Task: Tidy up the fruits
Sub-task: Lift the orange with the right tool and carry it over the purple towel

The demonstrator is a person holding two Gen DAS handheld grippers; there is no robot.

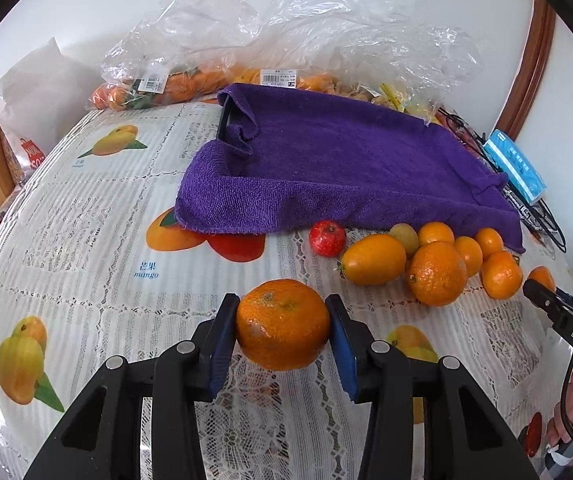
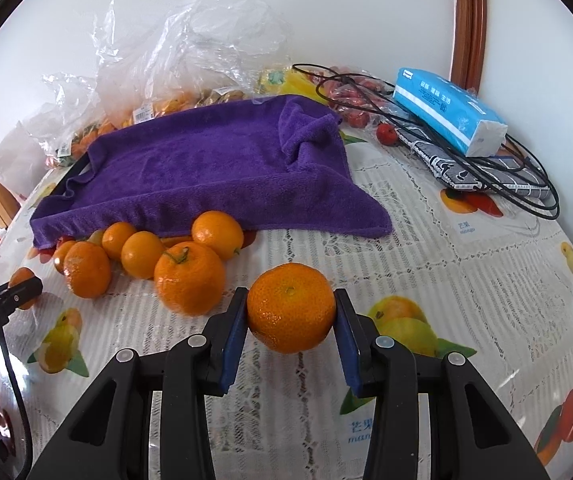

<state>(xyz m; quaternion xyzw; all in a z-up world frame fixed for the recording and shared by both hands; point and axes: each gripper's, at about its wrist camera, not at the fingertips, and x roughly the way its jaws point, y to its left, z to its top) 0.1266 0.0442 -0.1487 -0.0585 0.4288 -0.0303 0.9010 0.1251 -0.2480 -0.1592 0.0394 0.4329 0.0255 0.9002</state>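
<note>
Two tangerines are lifted, none yet placed; the purple towel (image 1: 338,160) at frame centre is bare, and a loose fruit pile (image 1: 438,256) remains on the bench (image 1: 86,216). Left claw (image 1: 282,330) pinches the left tangerine (image 1: 282,324), angled downward. Right claw (image 2: 291,314) pinches the right tangerine (image 2: 291,307), angled likewise.

Two close wrist views, shared towel (image 1: 326,168)
</note>
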